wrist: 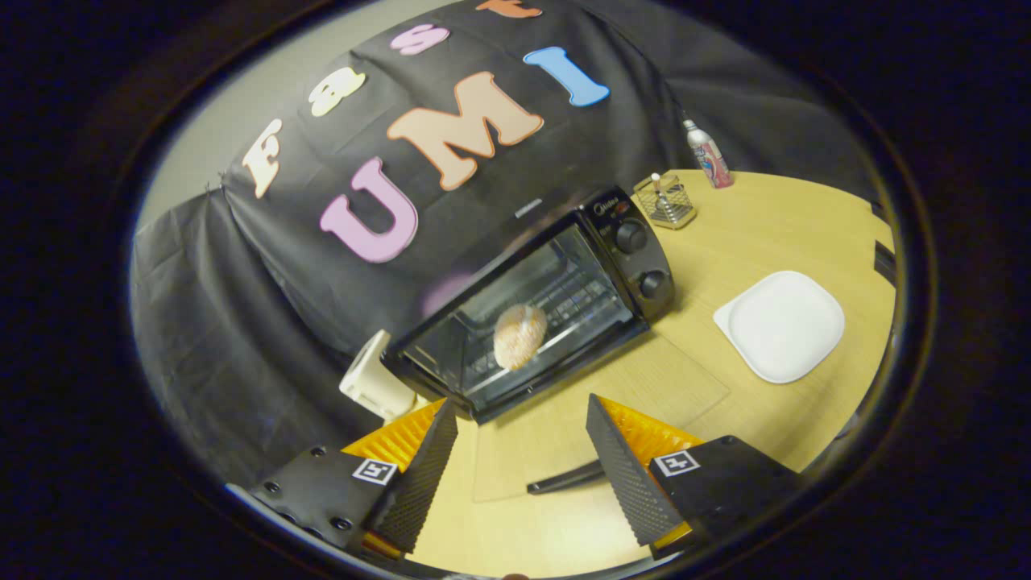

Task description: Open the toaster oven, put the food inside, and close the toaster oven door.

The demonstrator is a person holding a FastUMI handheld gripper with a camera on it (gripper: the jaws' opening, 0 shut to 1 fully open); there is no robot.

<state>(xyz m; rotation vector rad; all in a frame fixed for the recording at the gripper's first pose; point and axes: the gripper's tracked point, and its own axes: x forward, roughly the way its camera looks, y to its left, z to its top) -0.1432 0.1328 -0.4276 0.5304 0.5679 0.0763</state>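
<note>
Ahead of us, the black toaster oven (564, 298) sits on the light wooden table (805, 225) against the booth's dark cloth wall, and its glass door (596, 403) hangs fully open, folded down flat toward us so that the wood shows through the pane. The door's dark handle bar (566, 478) lies between our two fingers, near the right one. Inside the oven, on the wire rack (564, 302), rests the round, pale-brown piece of bread (519, 335), roughly at the middle of the cavity. Two black knobs (642, 259) sit one above the other on the oven's control panel, at its right side.

We see our gripper (522, 443) spread wide, its fingers (620, 475) well apart and closed on nothing; the fingertips stop just short of the oven's front edge.

To the right of the oven, a white, rounded-square plate (780, 325) lies on the table with nothing on it. Beyond the oven's right corner stands a small wire-mesh holder (665, 201), and farther back a slim spray bottle with a printed label (708, 155). A cream-coloured plastic object (372, 379) is just beside the oven's left end, close to our left finger; we cannot tell what it is.
</note>
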